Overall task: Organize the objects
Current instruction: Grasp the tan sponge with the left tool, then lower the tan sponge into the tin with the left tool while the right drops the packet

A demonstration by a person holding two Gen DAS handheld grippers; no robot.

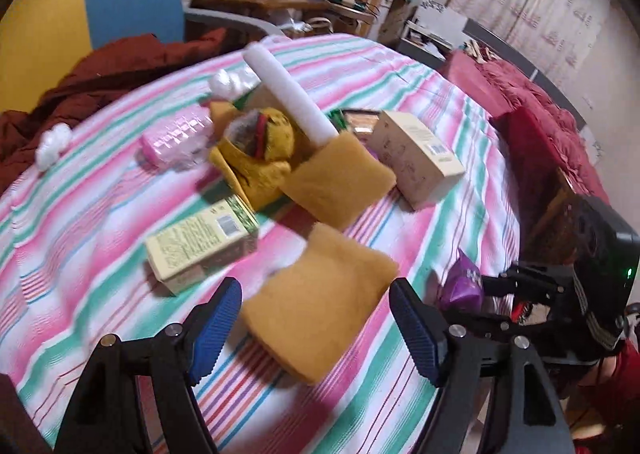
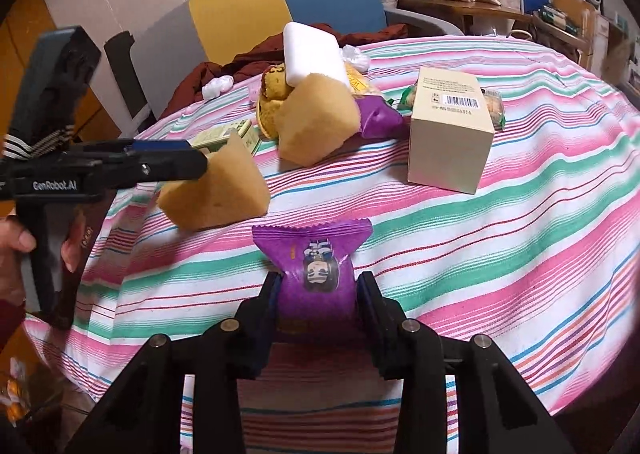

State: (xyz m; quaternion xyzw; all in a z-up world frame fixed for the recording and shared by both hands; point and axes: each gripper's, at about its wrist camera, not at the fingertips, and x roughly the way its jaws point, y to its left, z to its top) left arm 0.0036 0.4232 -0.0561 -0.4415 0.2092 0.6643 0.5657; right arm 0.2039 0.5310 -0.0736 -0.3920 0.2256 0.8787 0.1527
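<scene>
- Right gripper (image 2: 318,290) clamped on purple snack packet (image 2: 314,262), pads pressing both sides; packet sits at 6 o'clock of the striped table (image 2: 520,214), near its edge.
- Left gripper (image 1: 316,328) jaws wide apart, straddling the near yellow sponge (image 1: 320,310) without touching it, as far as the blur allows.
- Second yellow sponge (image 1: 340,182) at 12 o'clock of the first, beside the beige box (image 1: 416,158); green box (image 1: 200,246) at 10 o'clock.
- Step in hand, by my reading: packet picked, sponge being lined up.
- Next move calls for lowering the left pads to the sponge's sides, then closing gently; foam will squash. Where things belong is not shown.
</scene>
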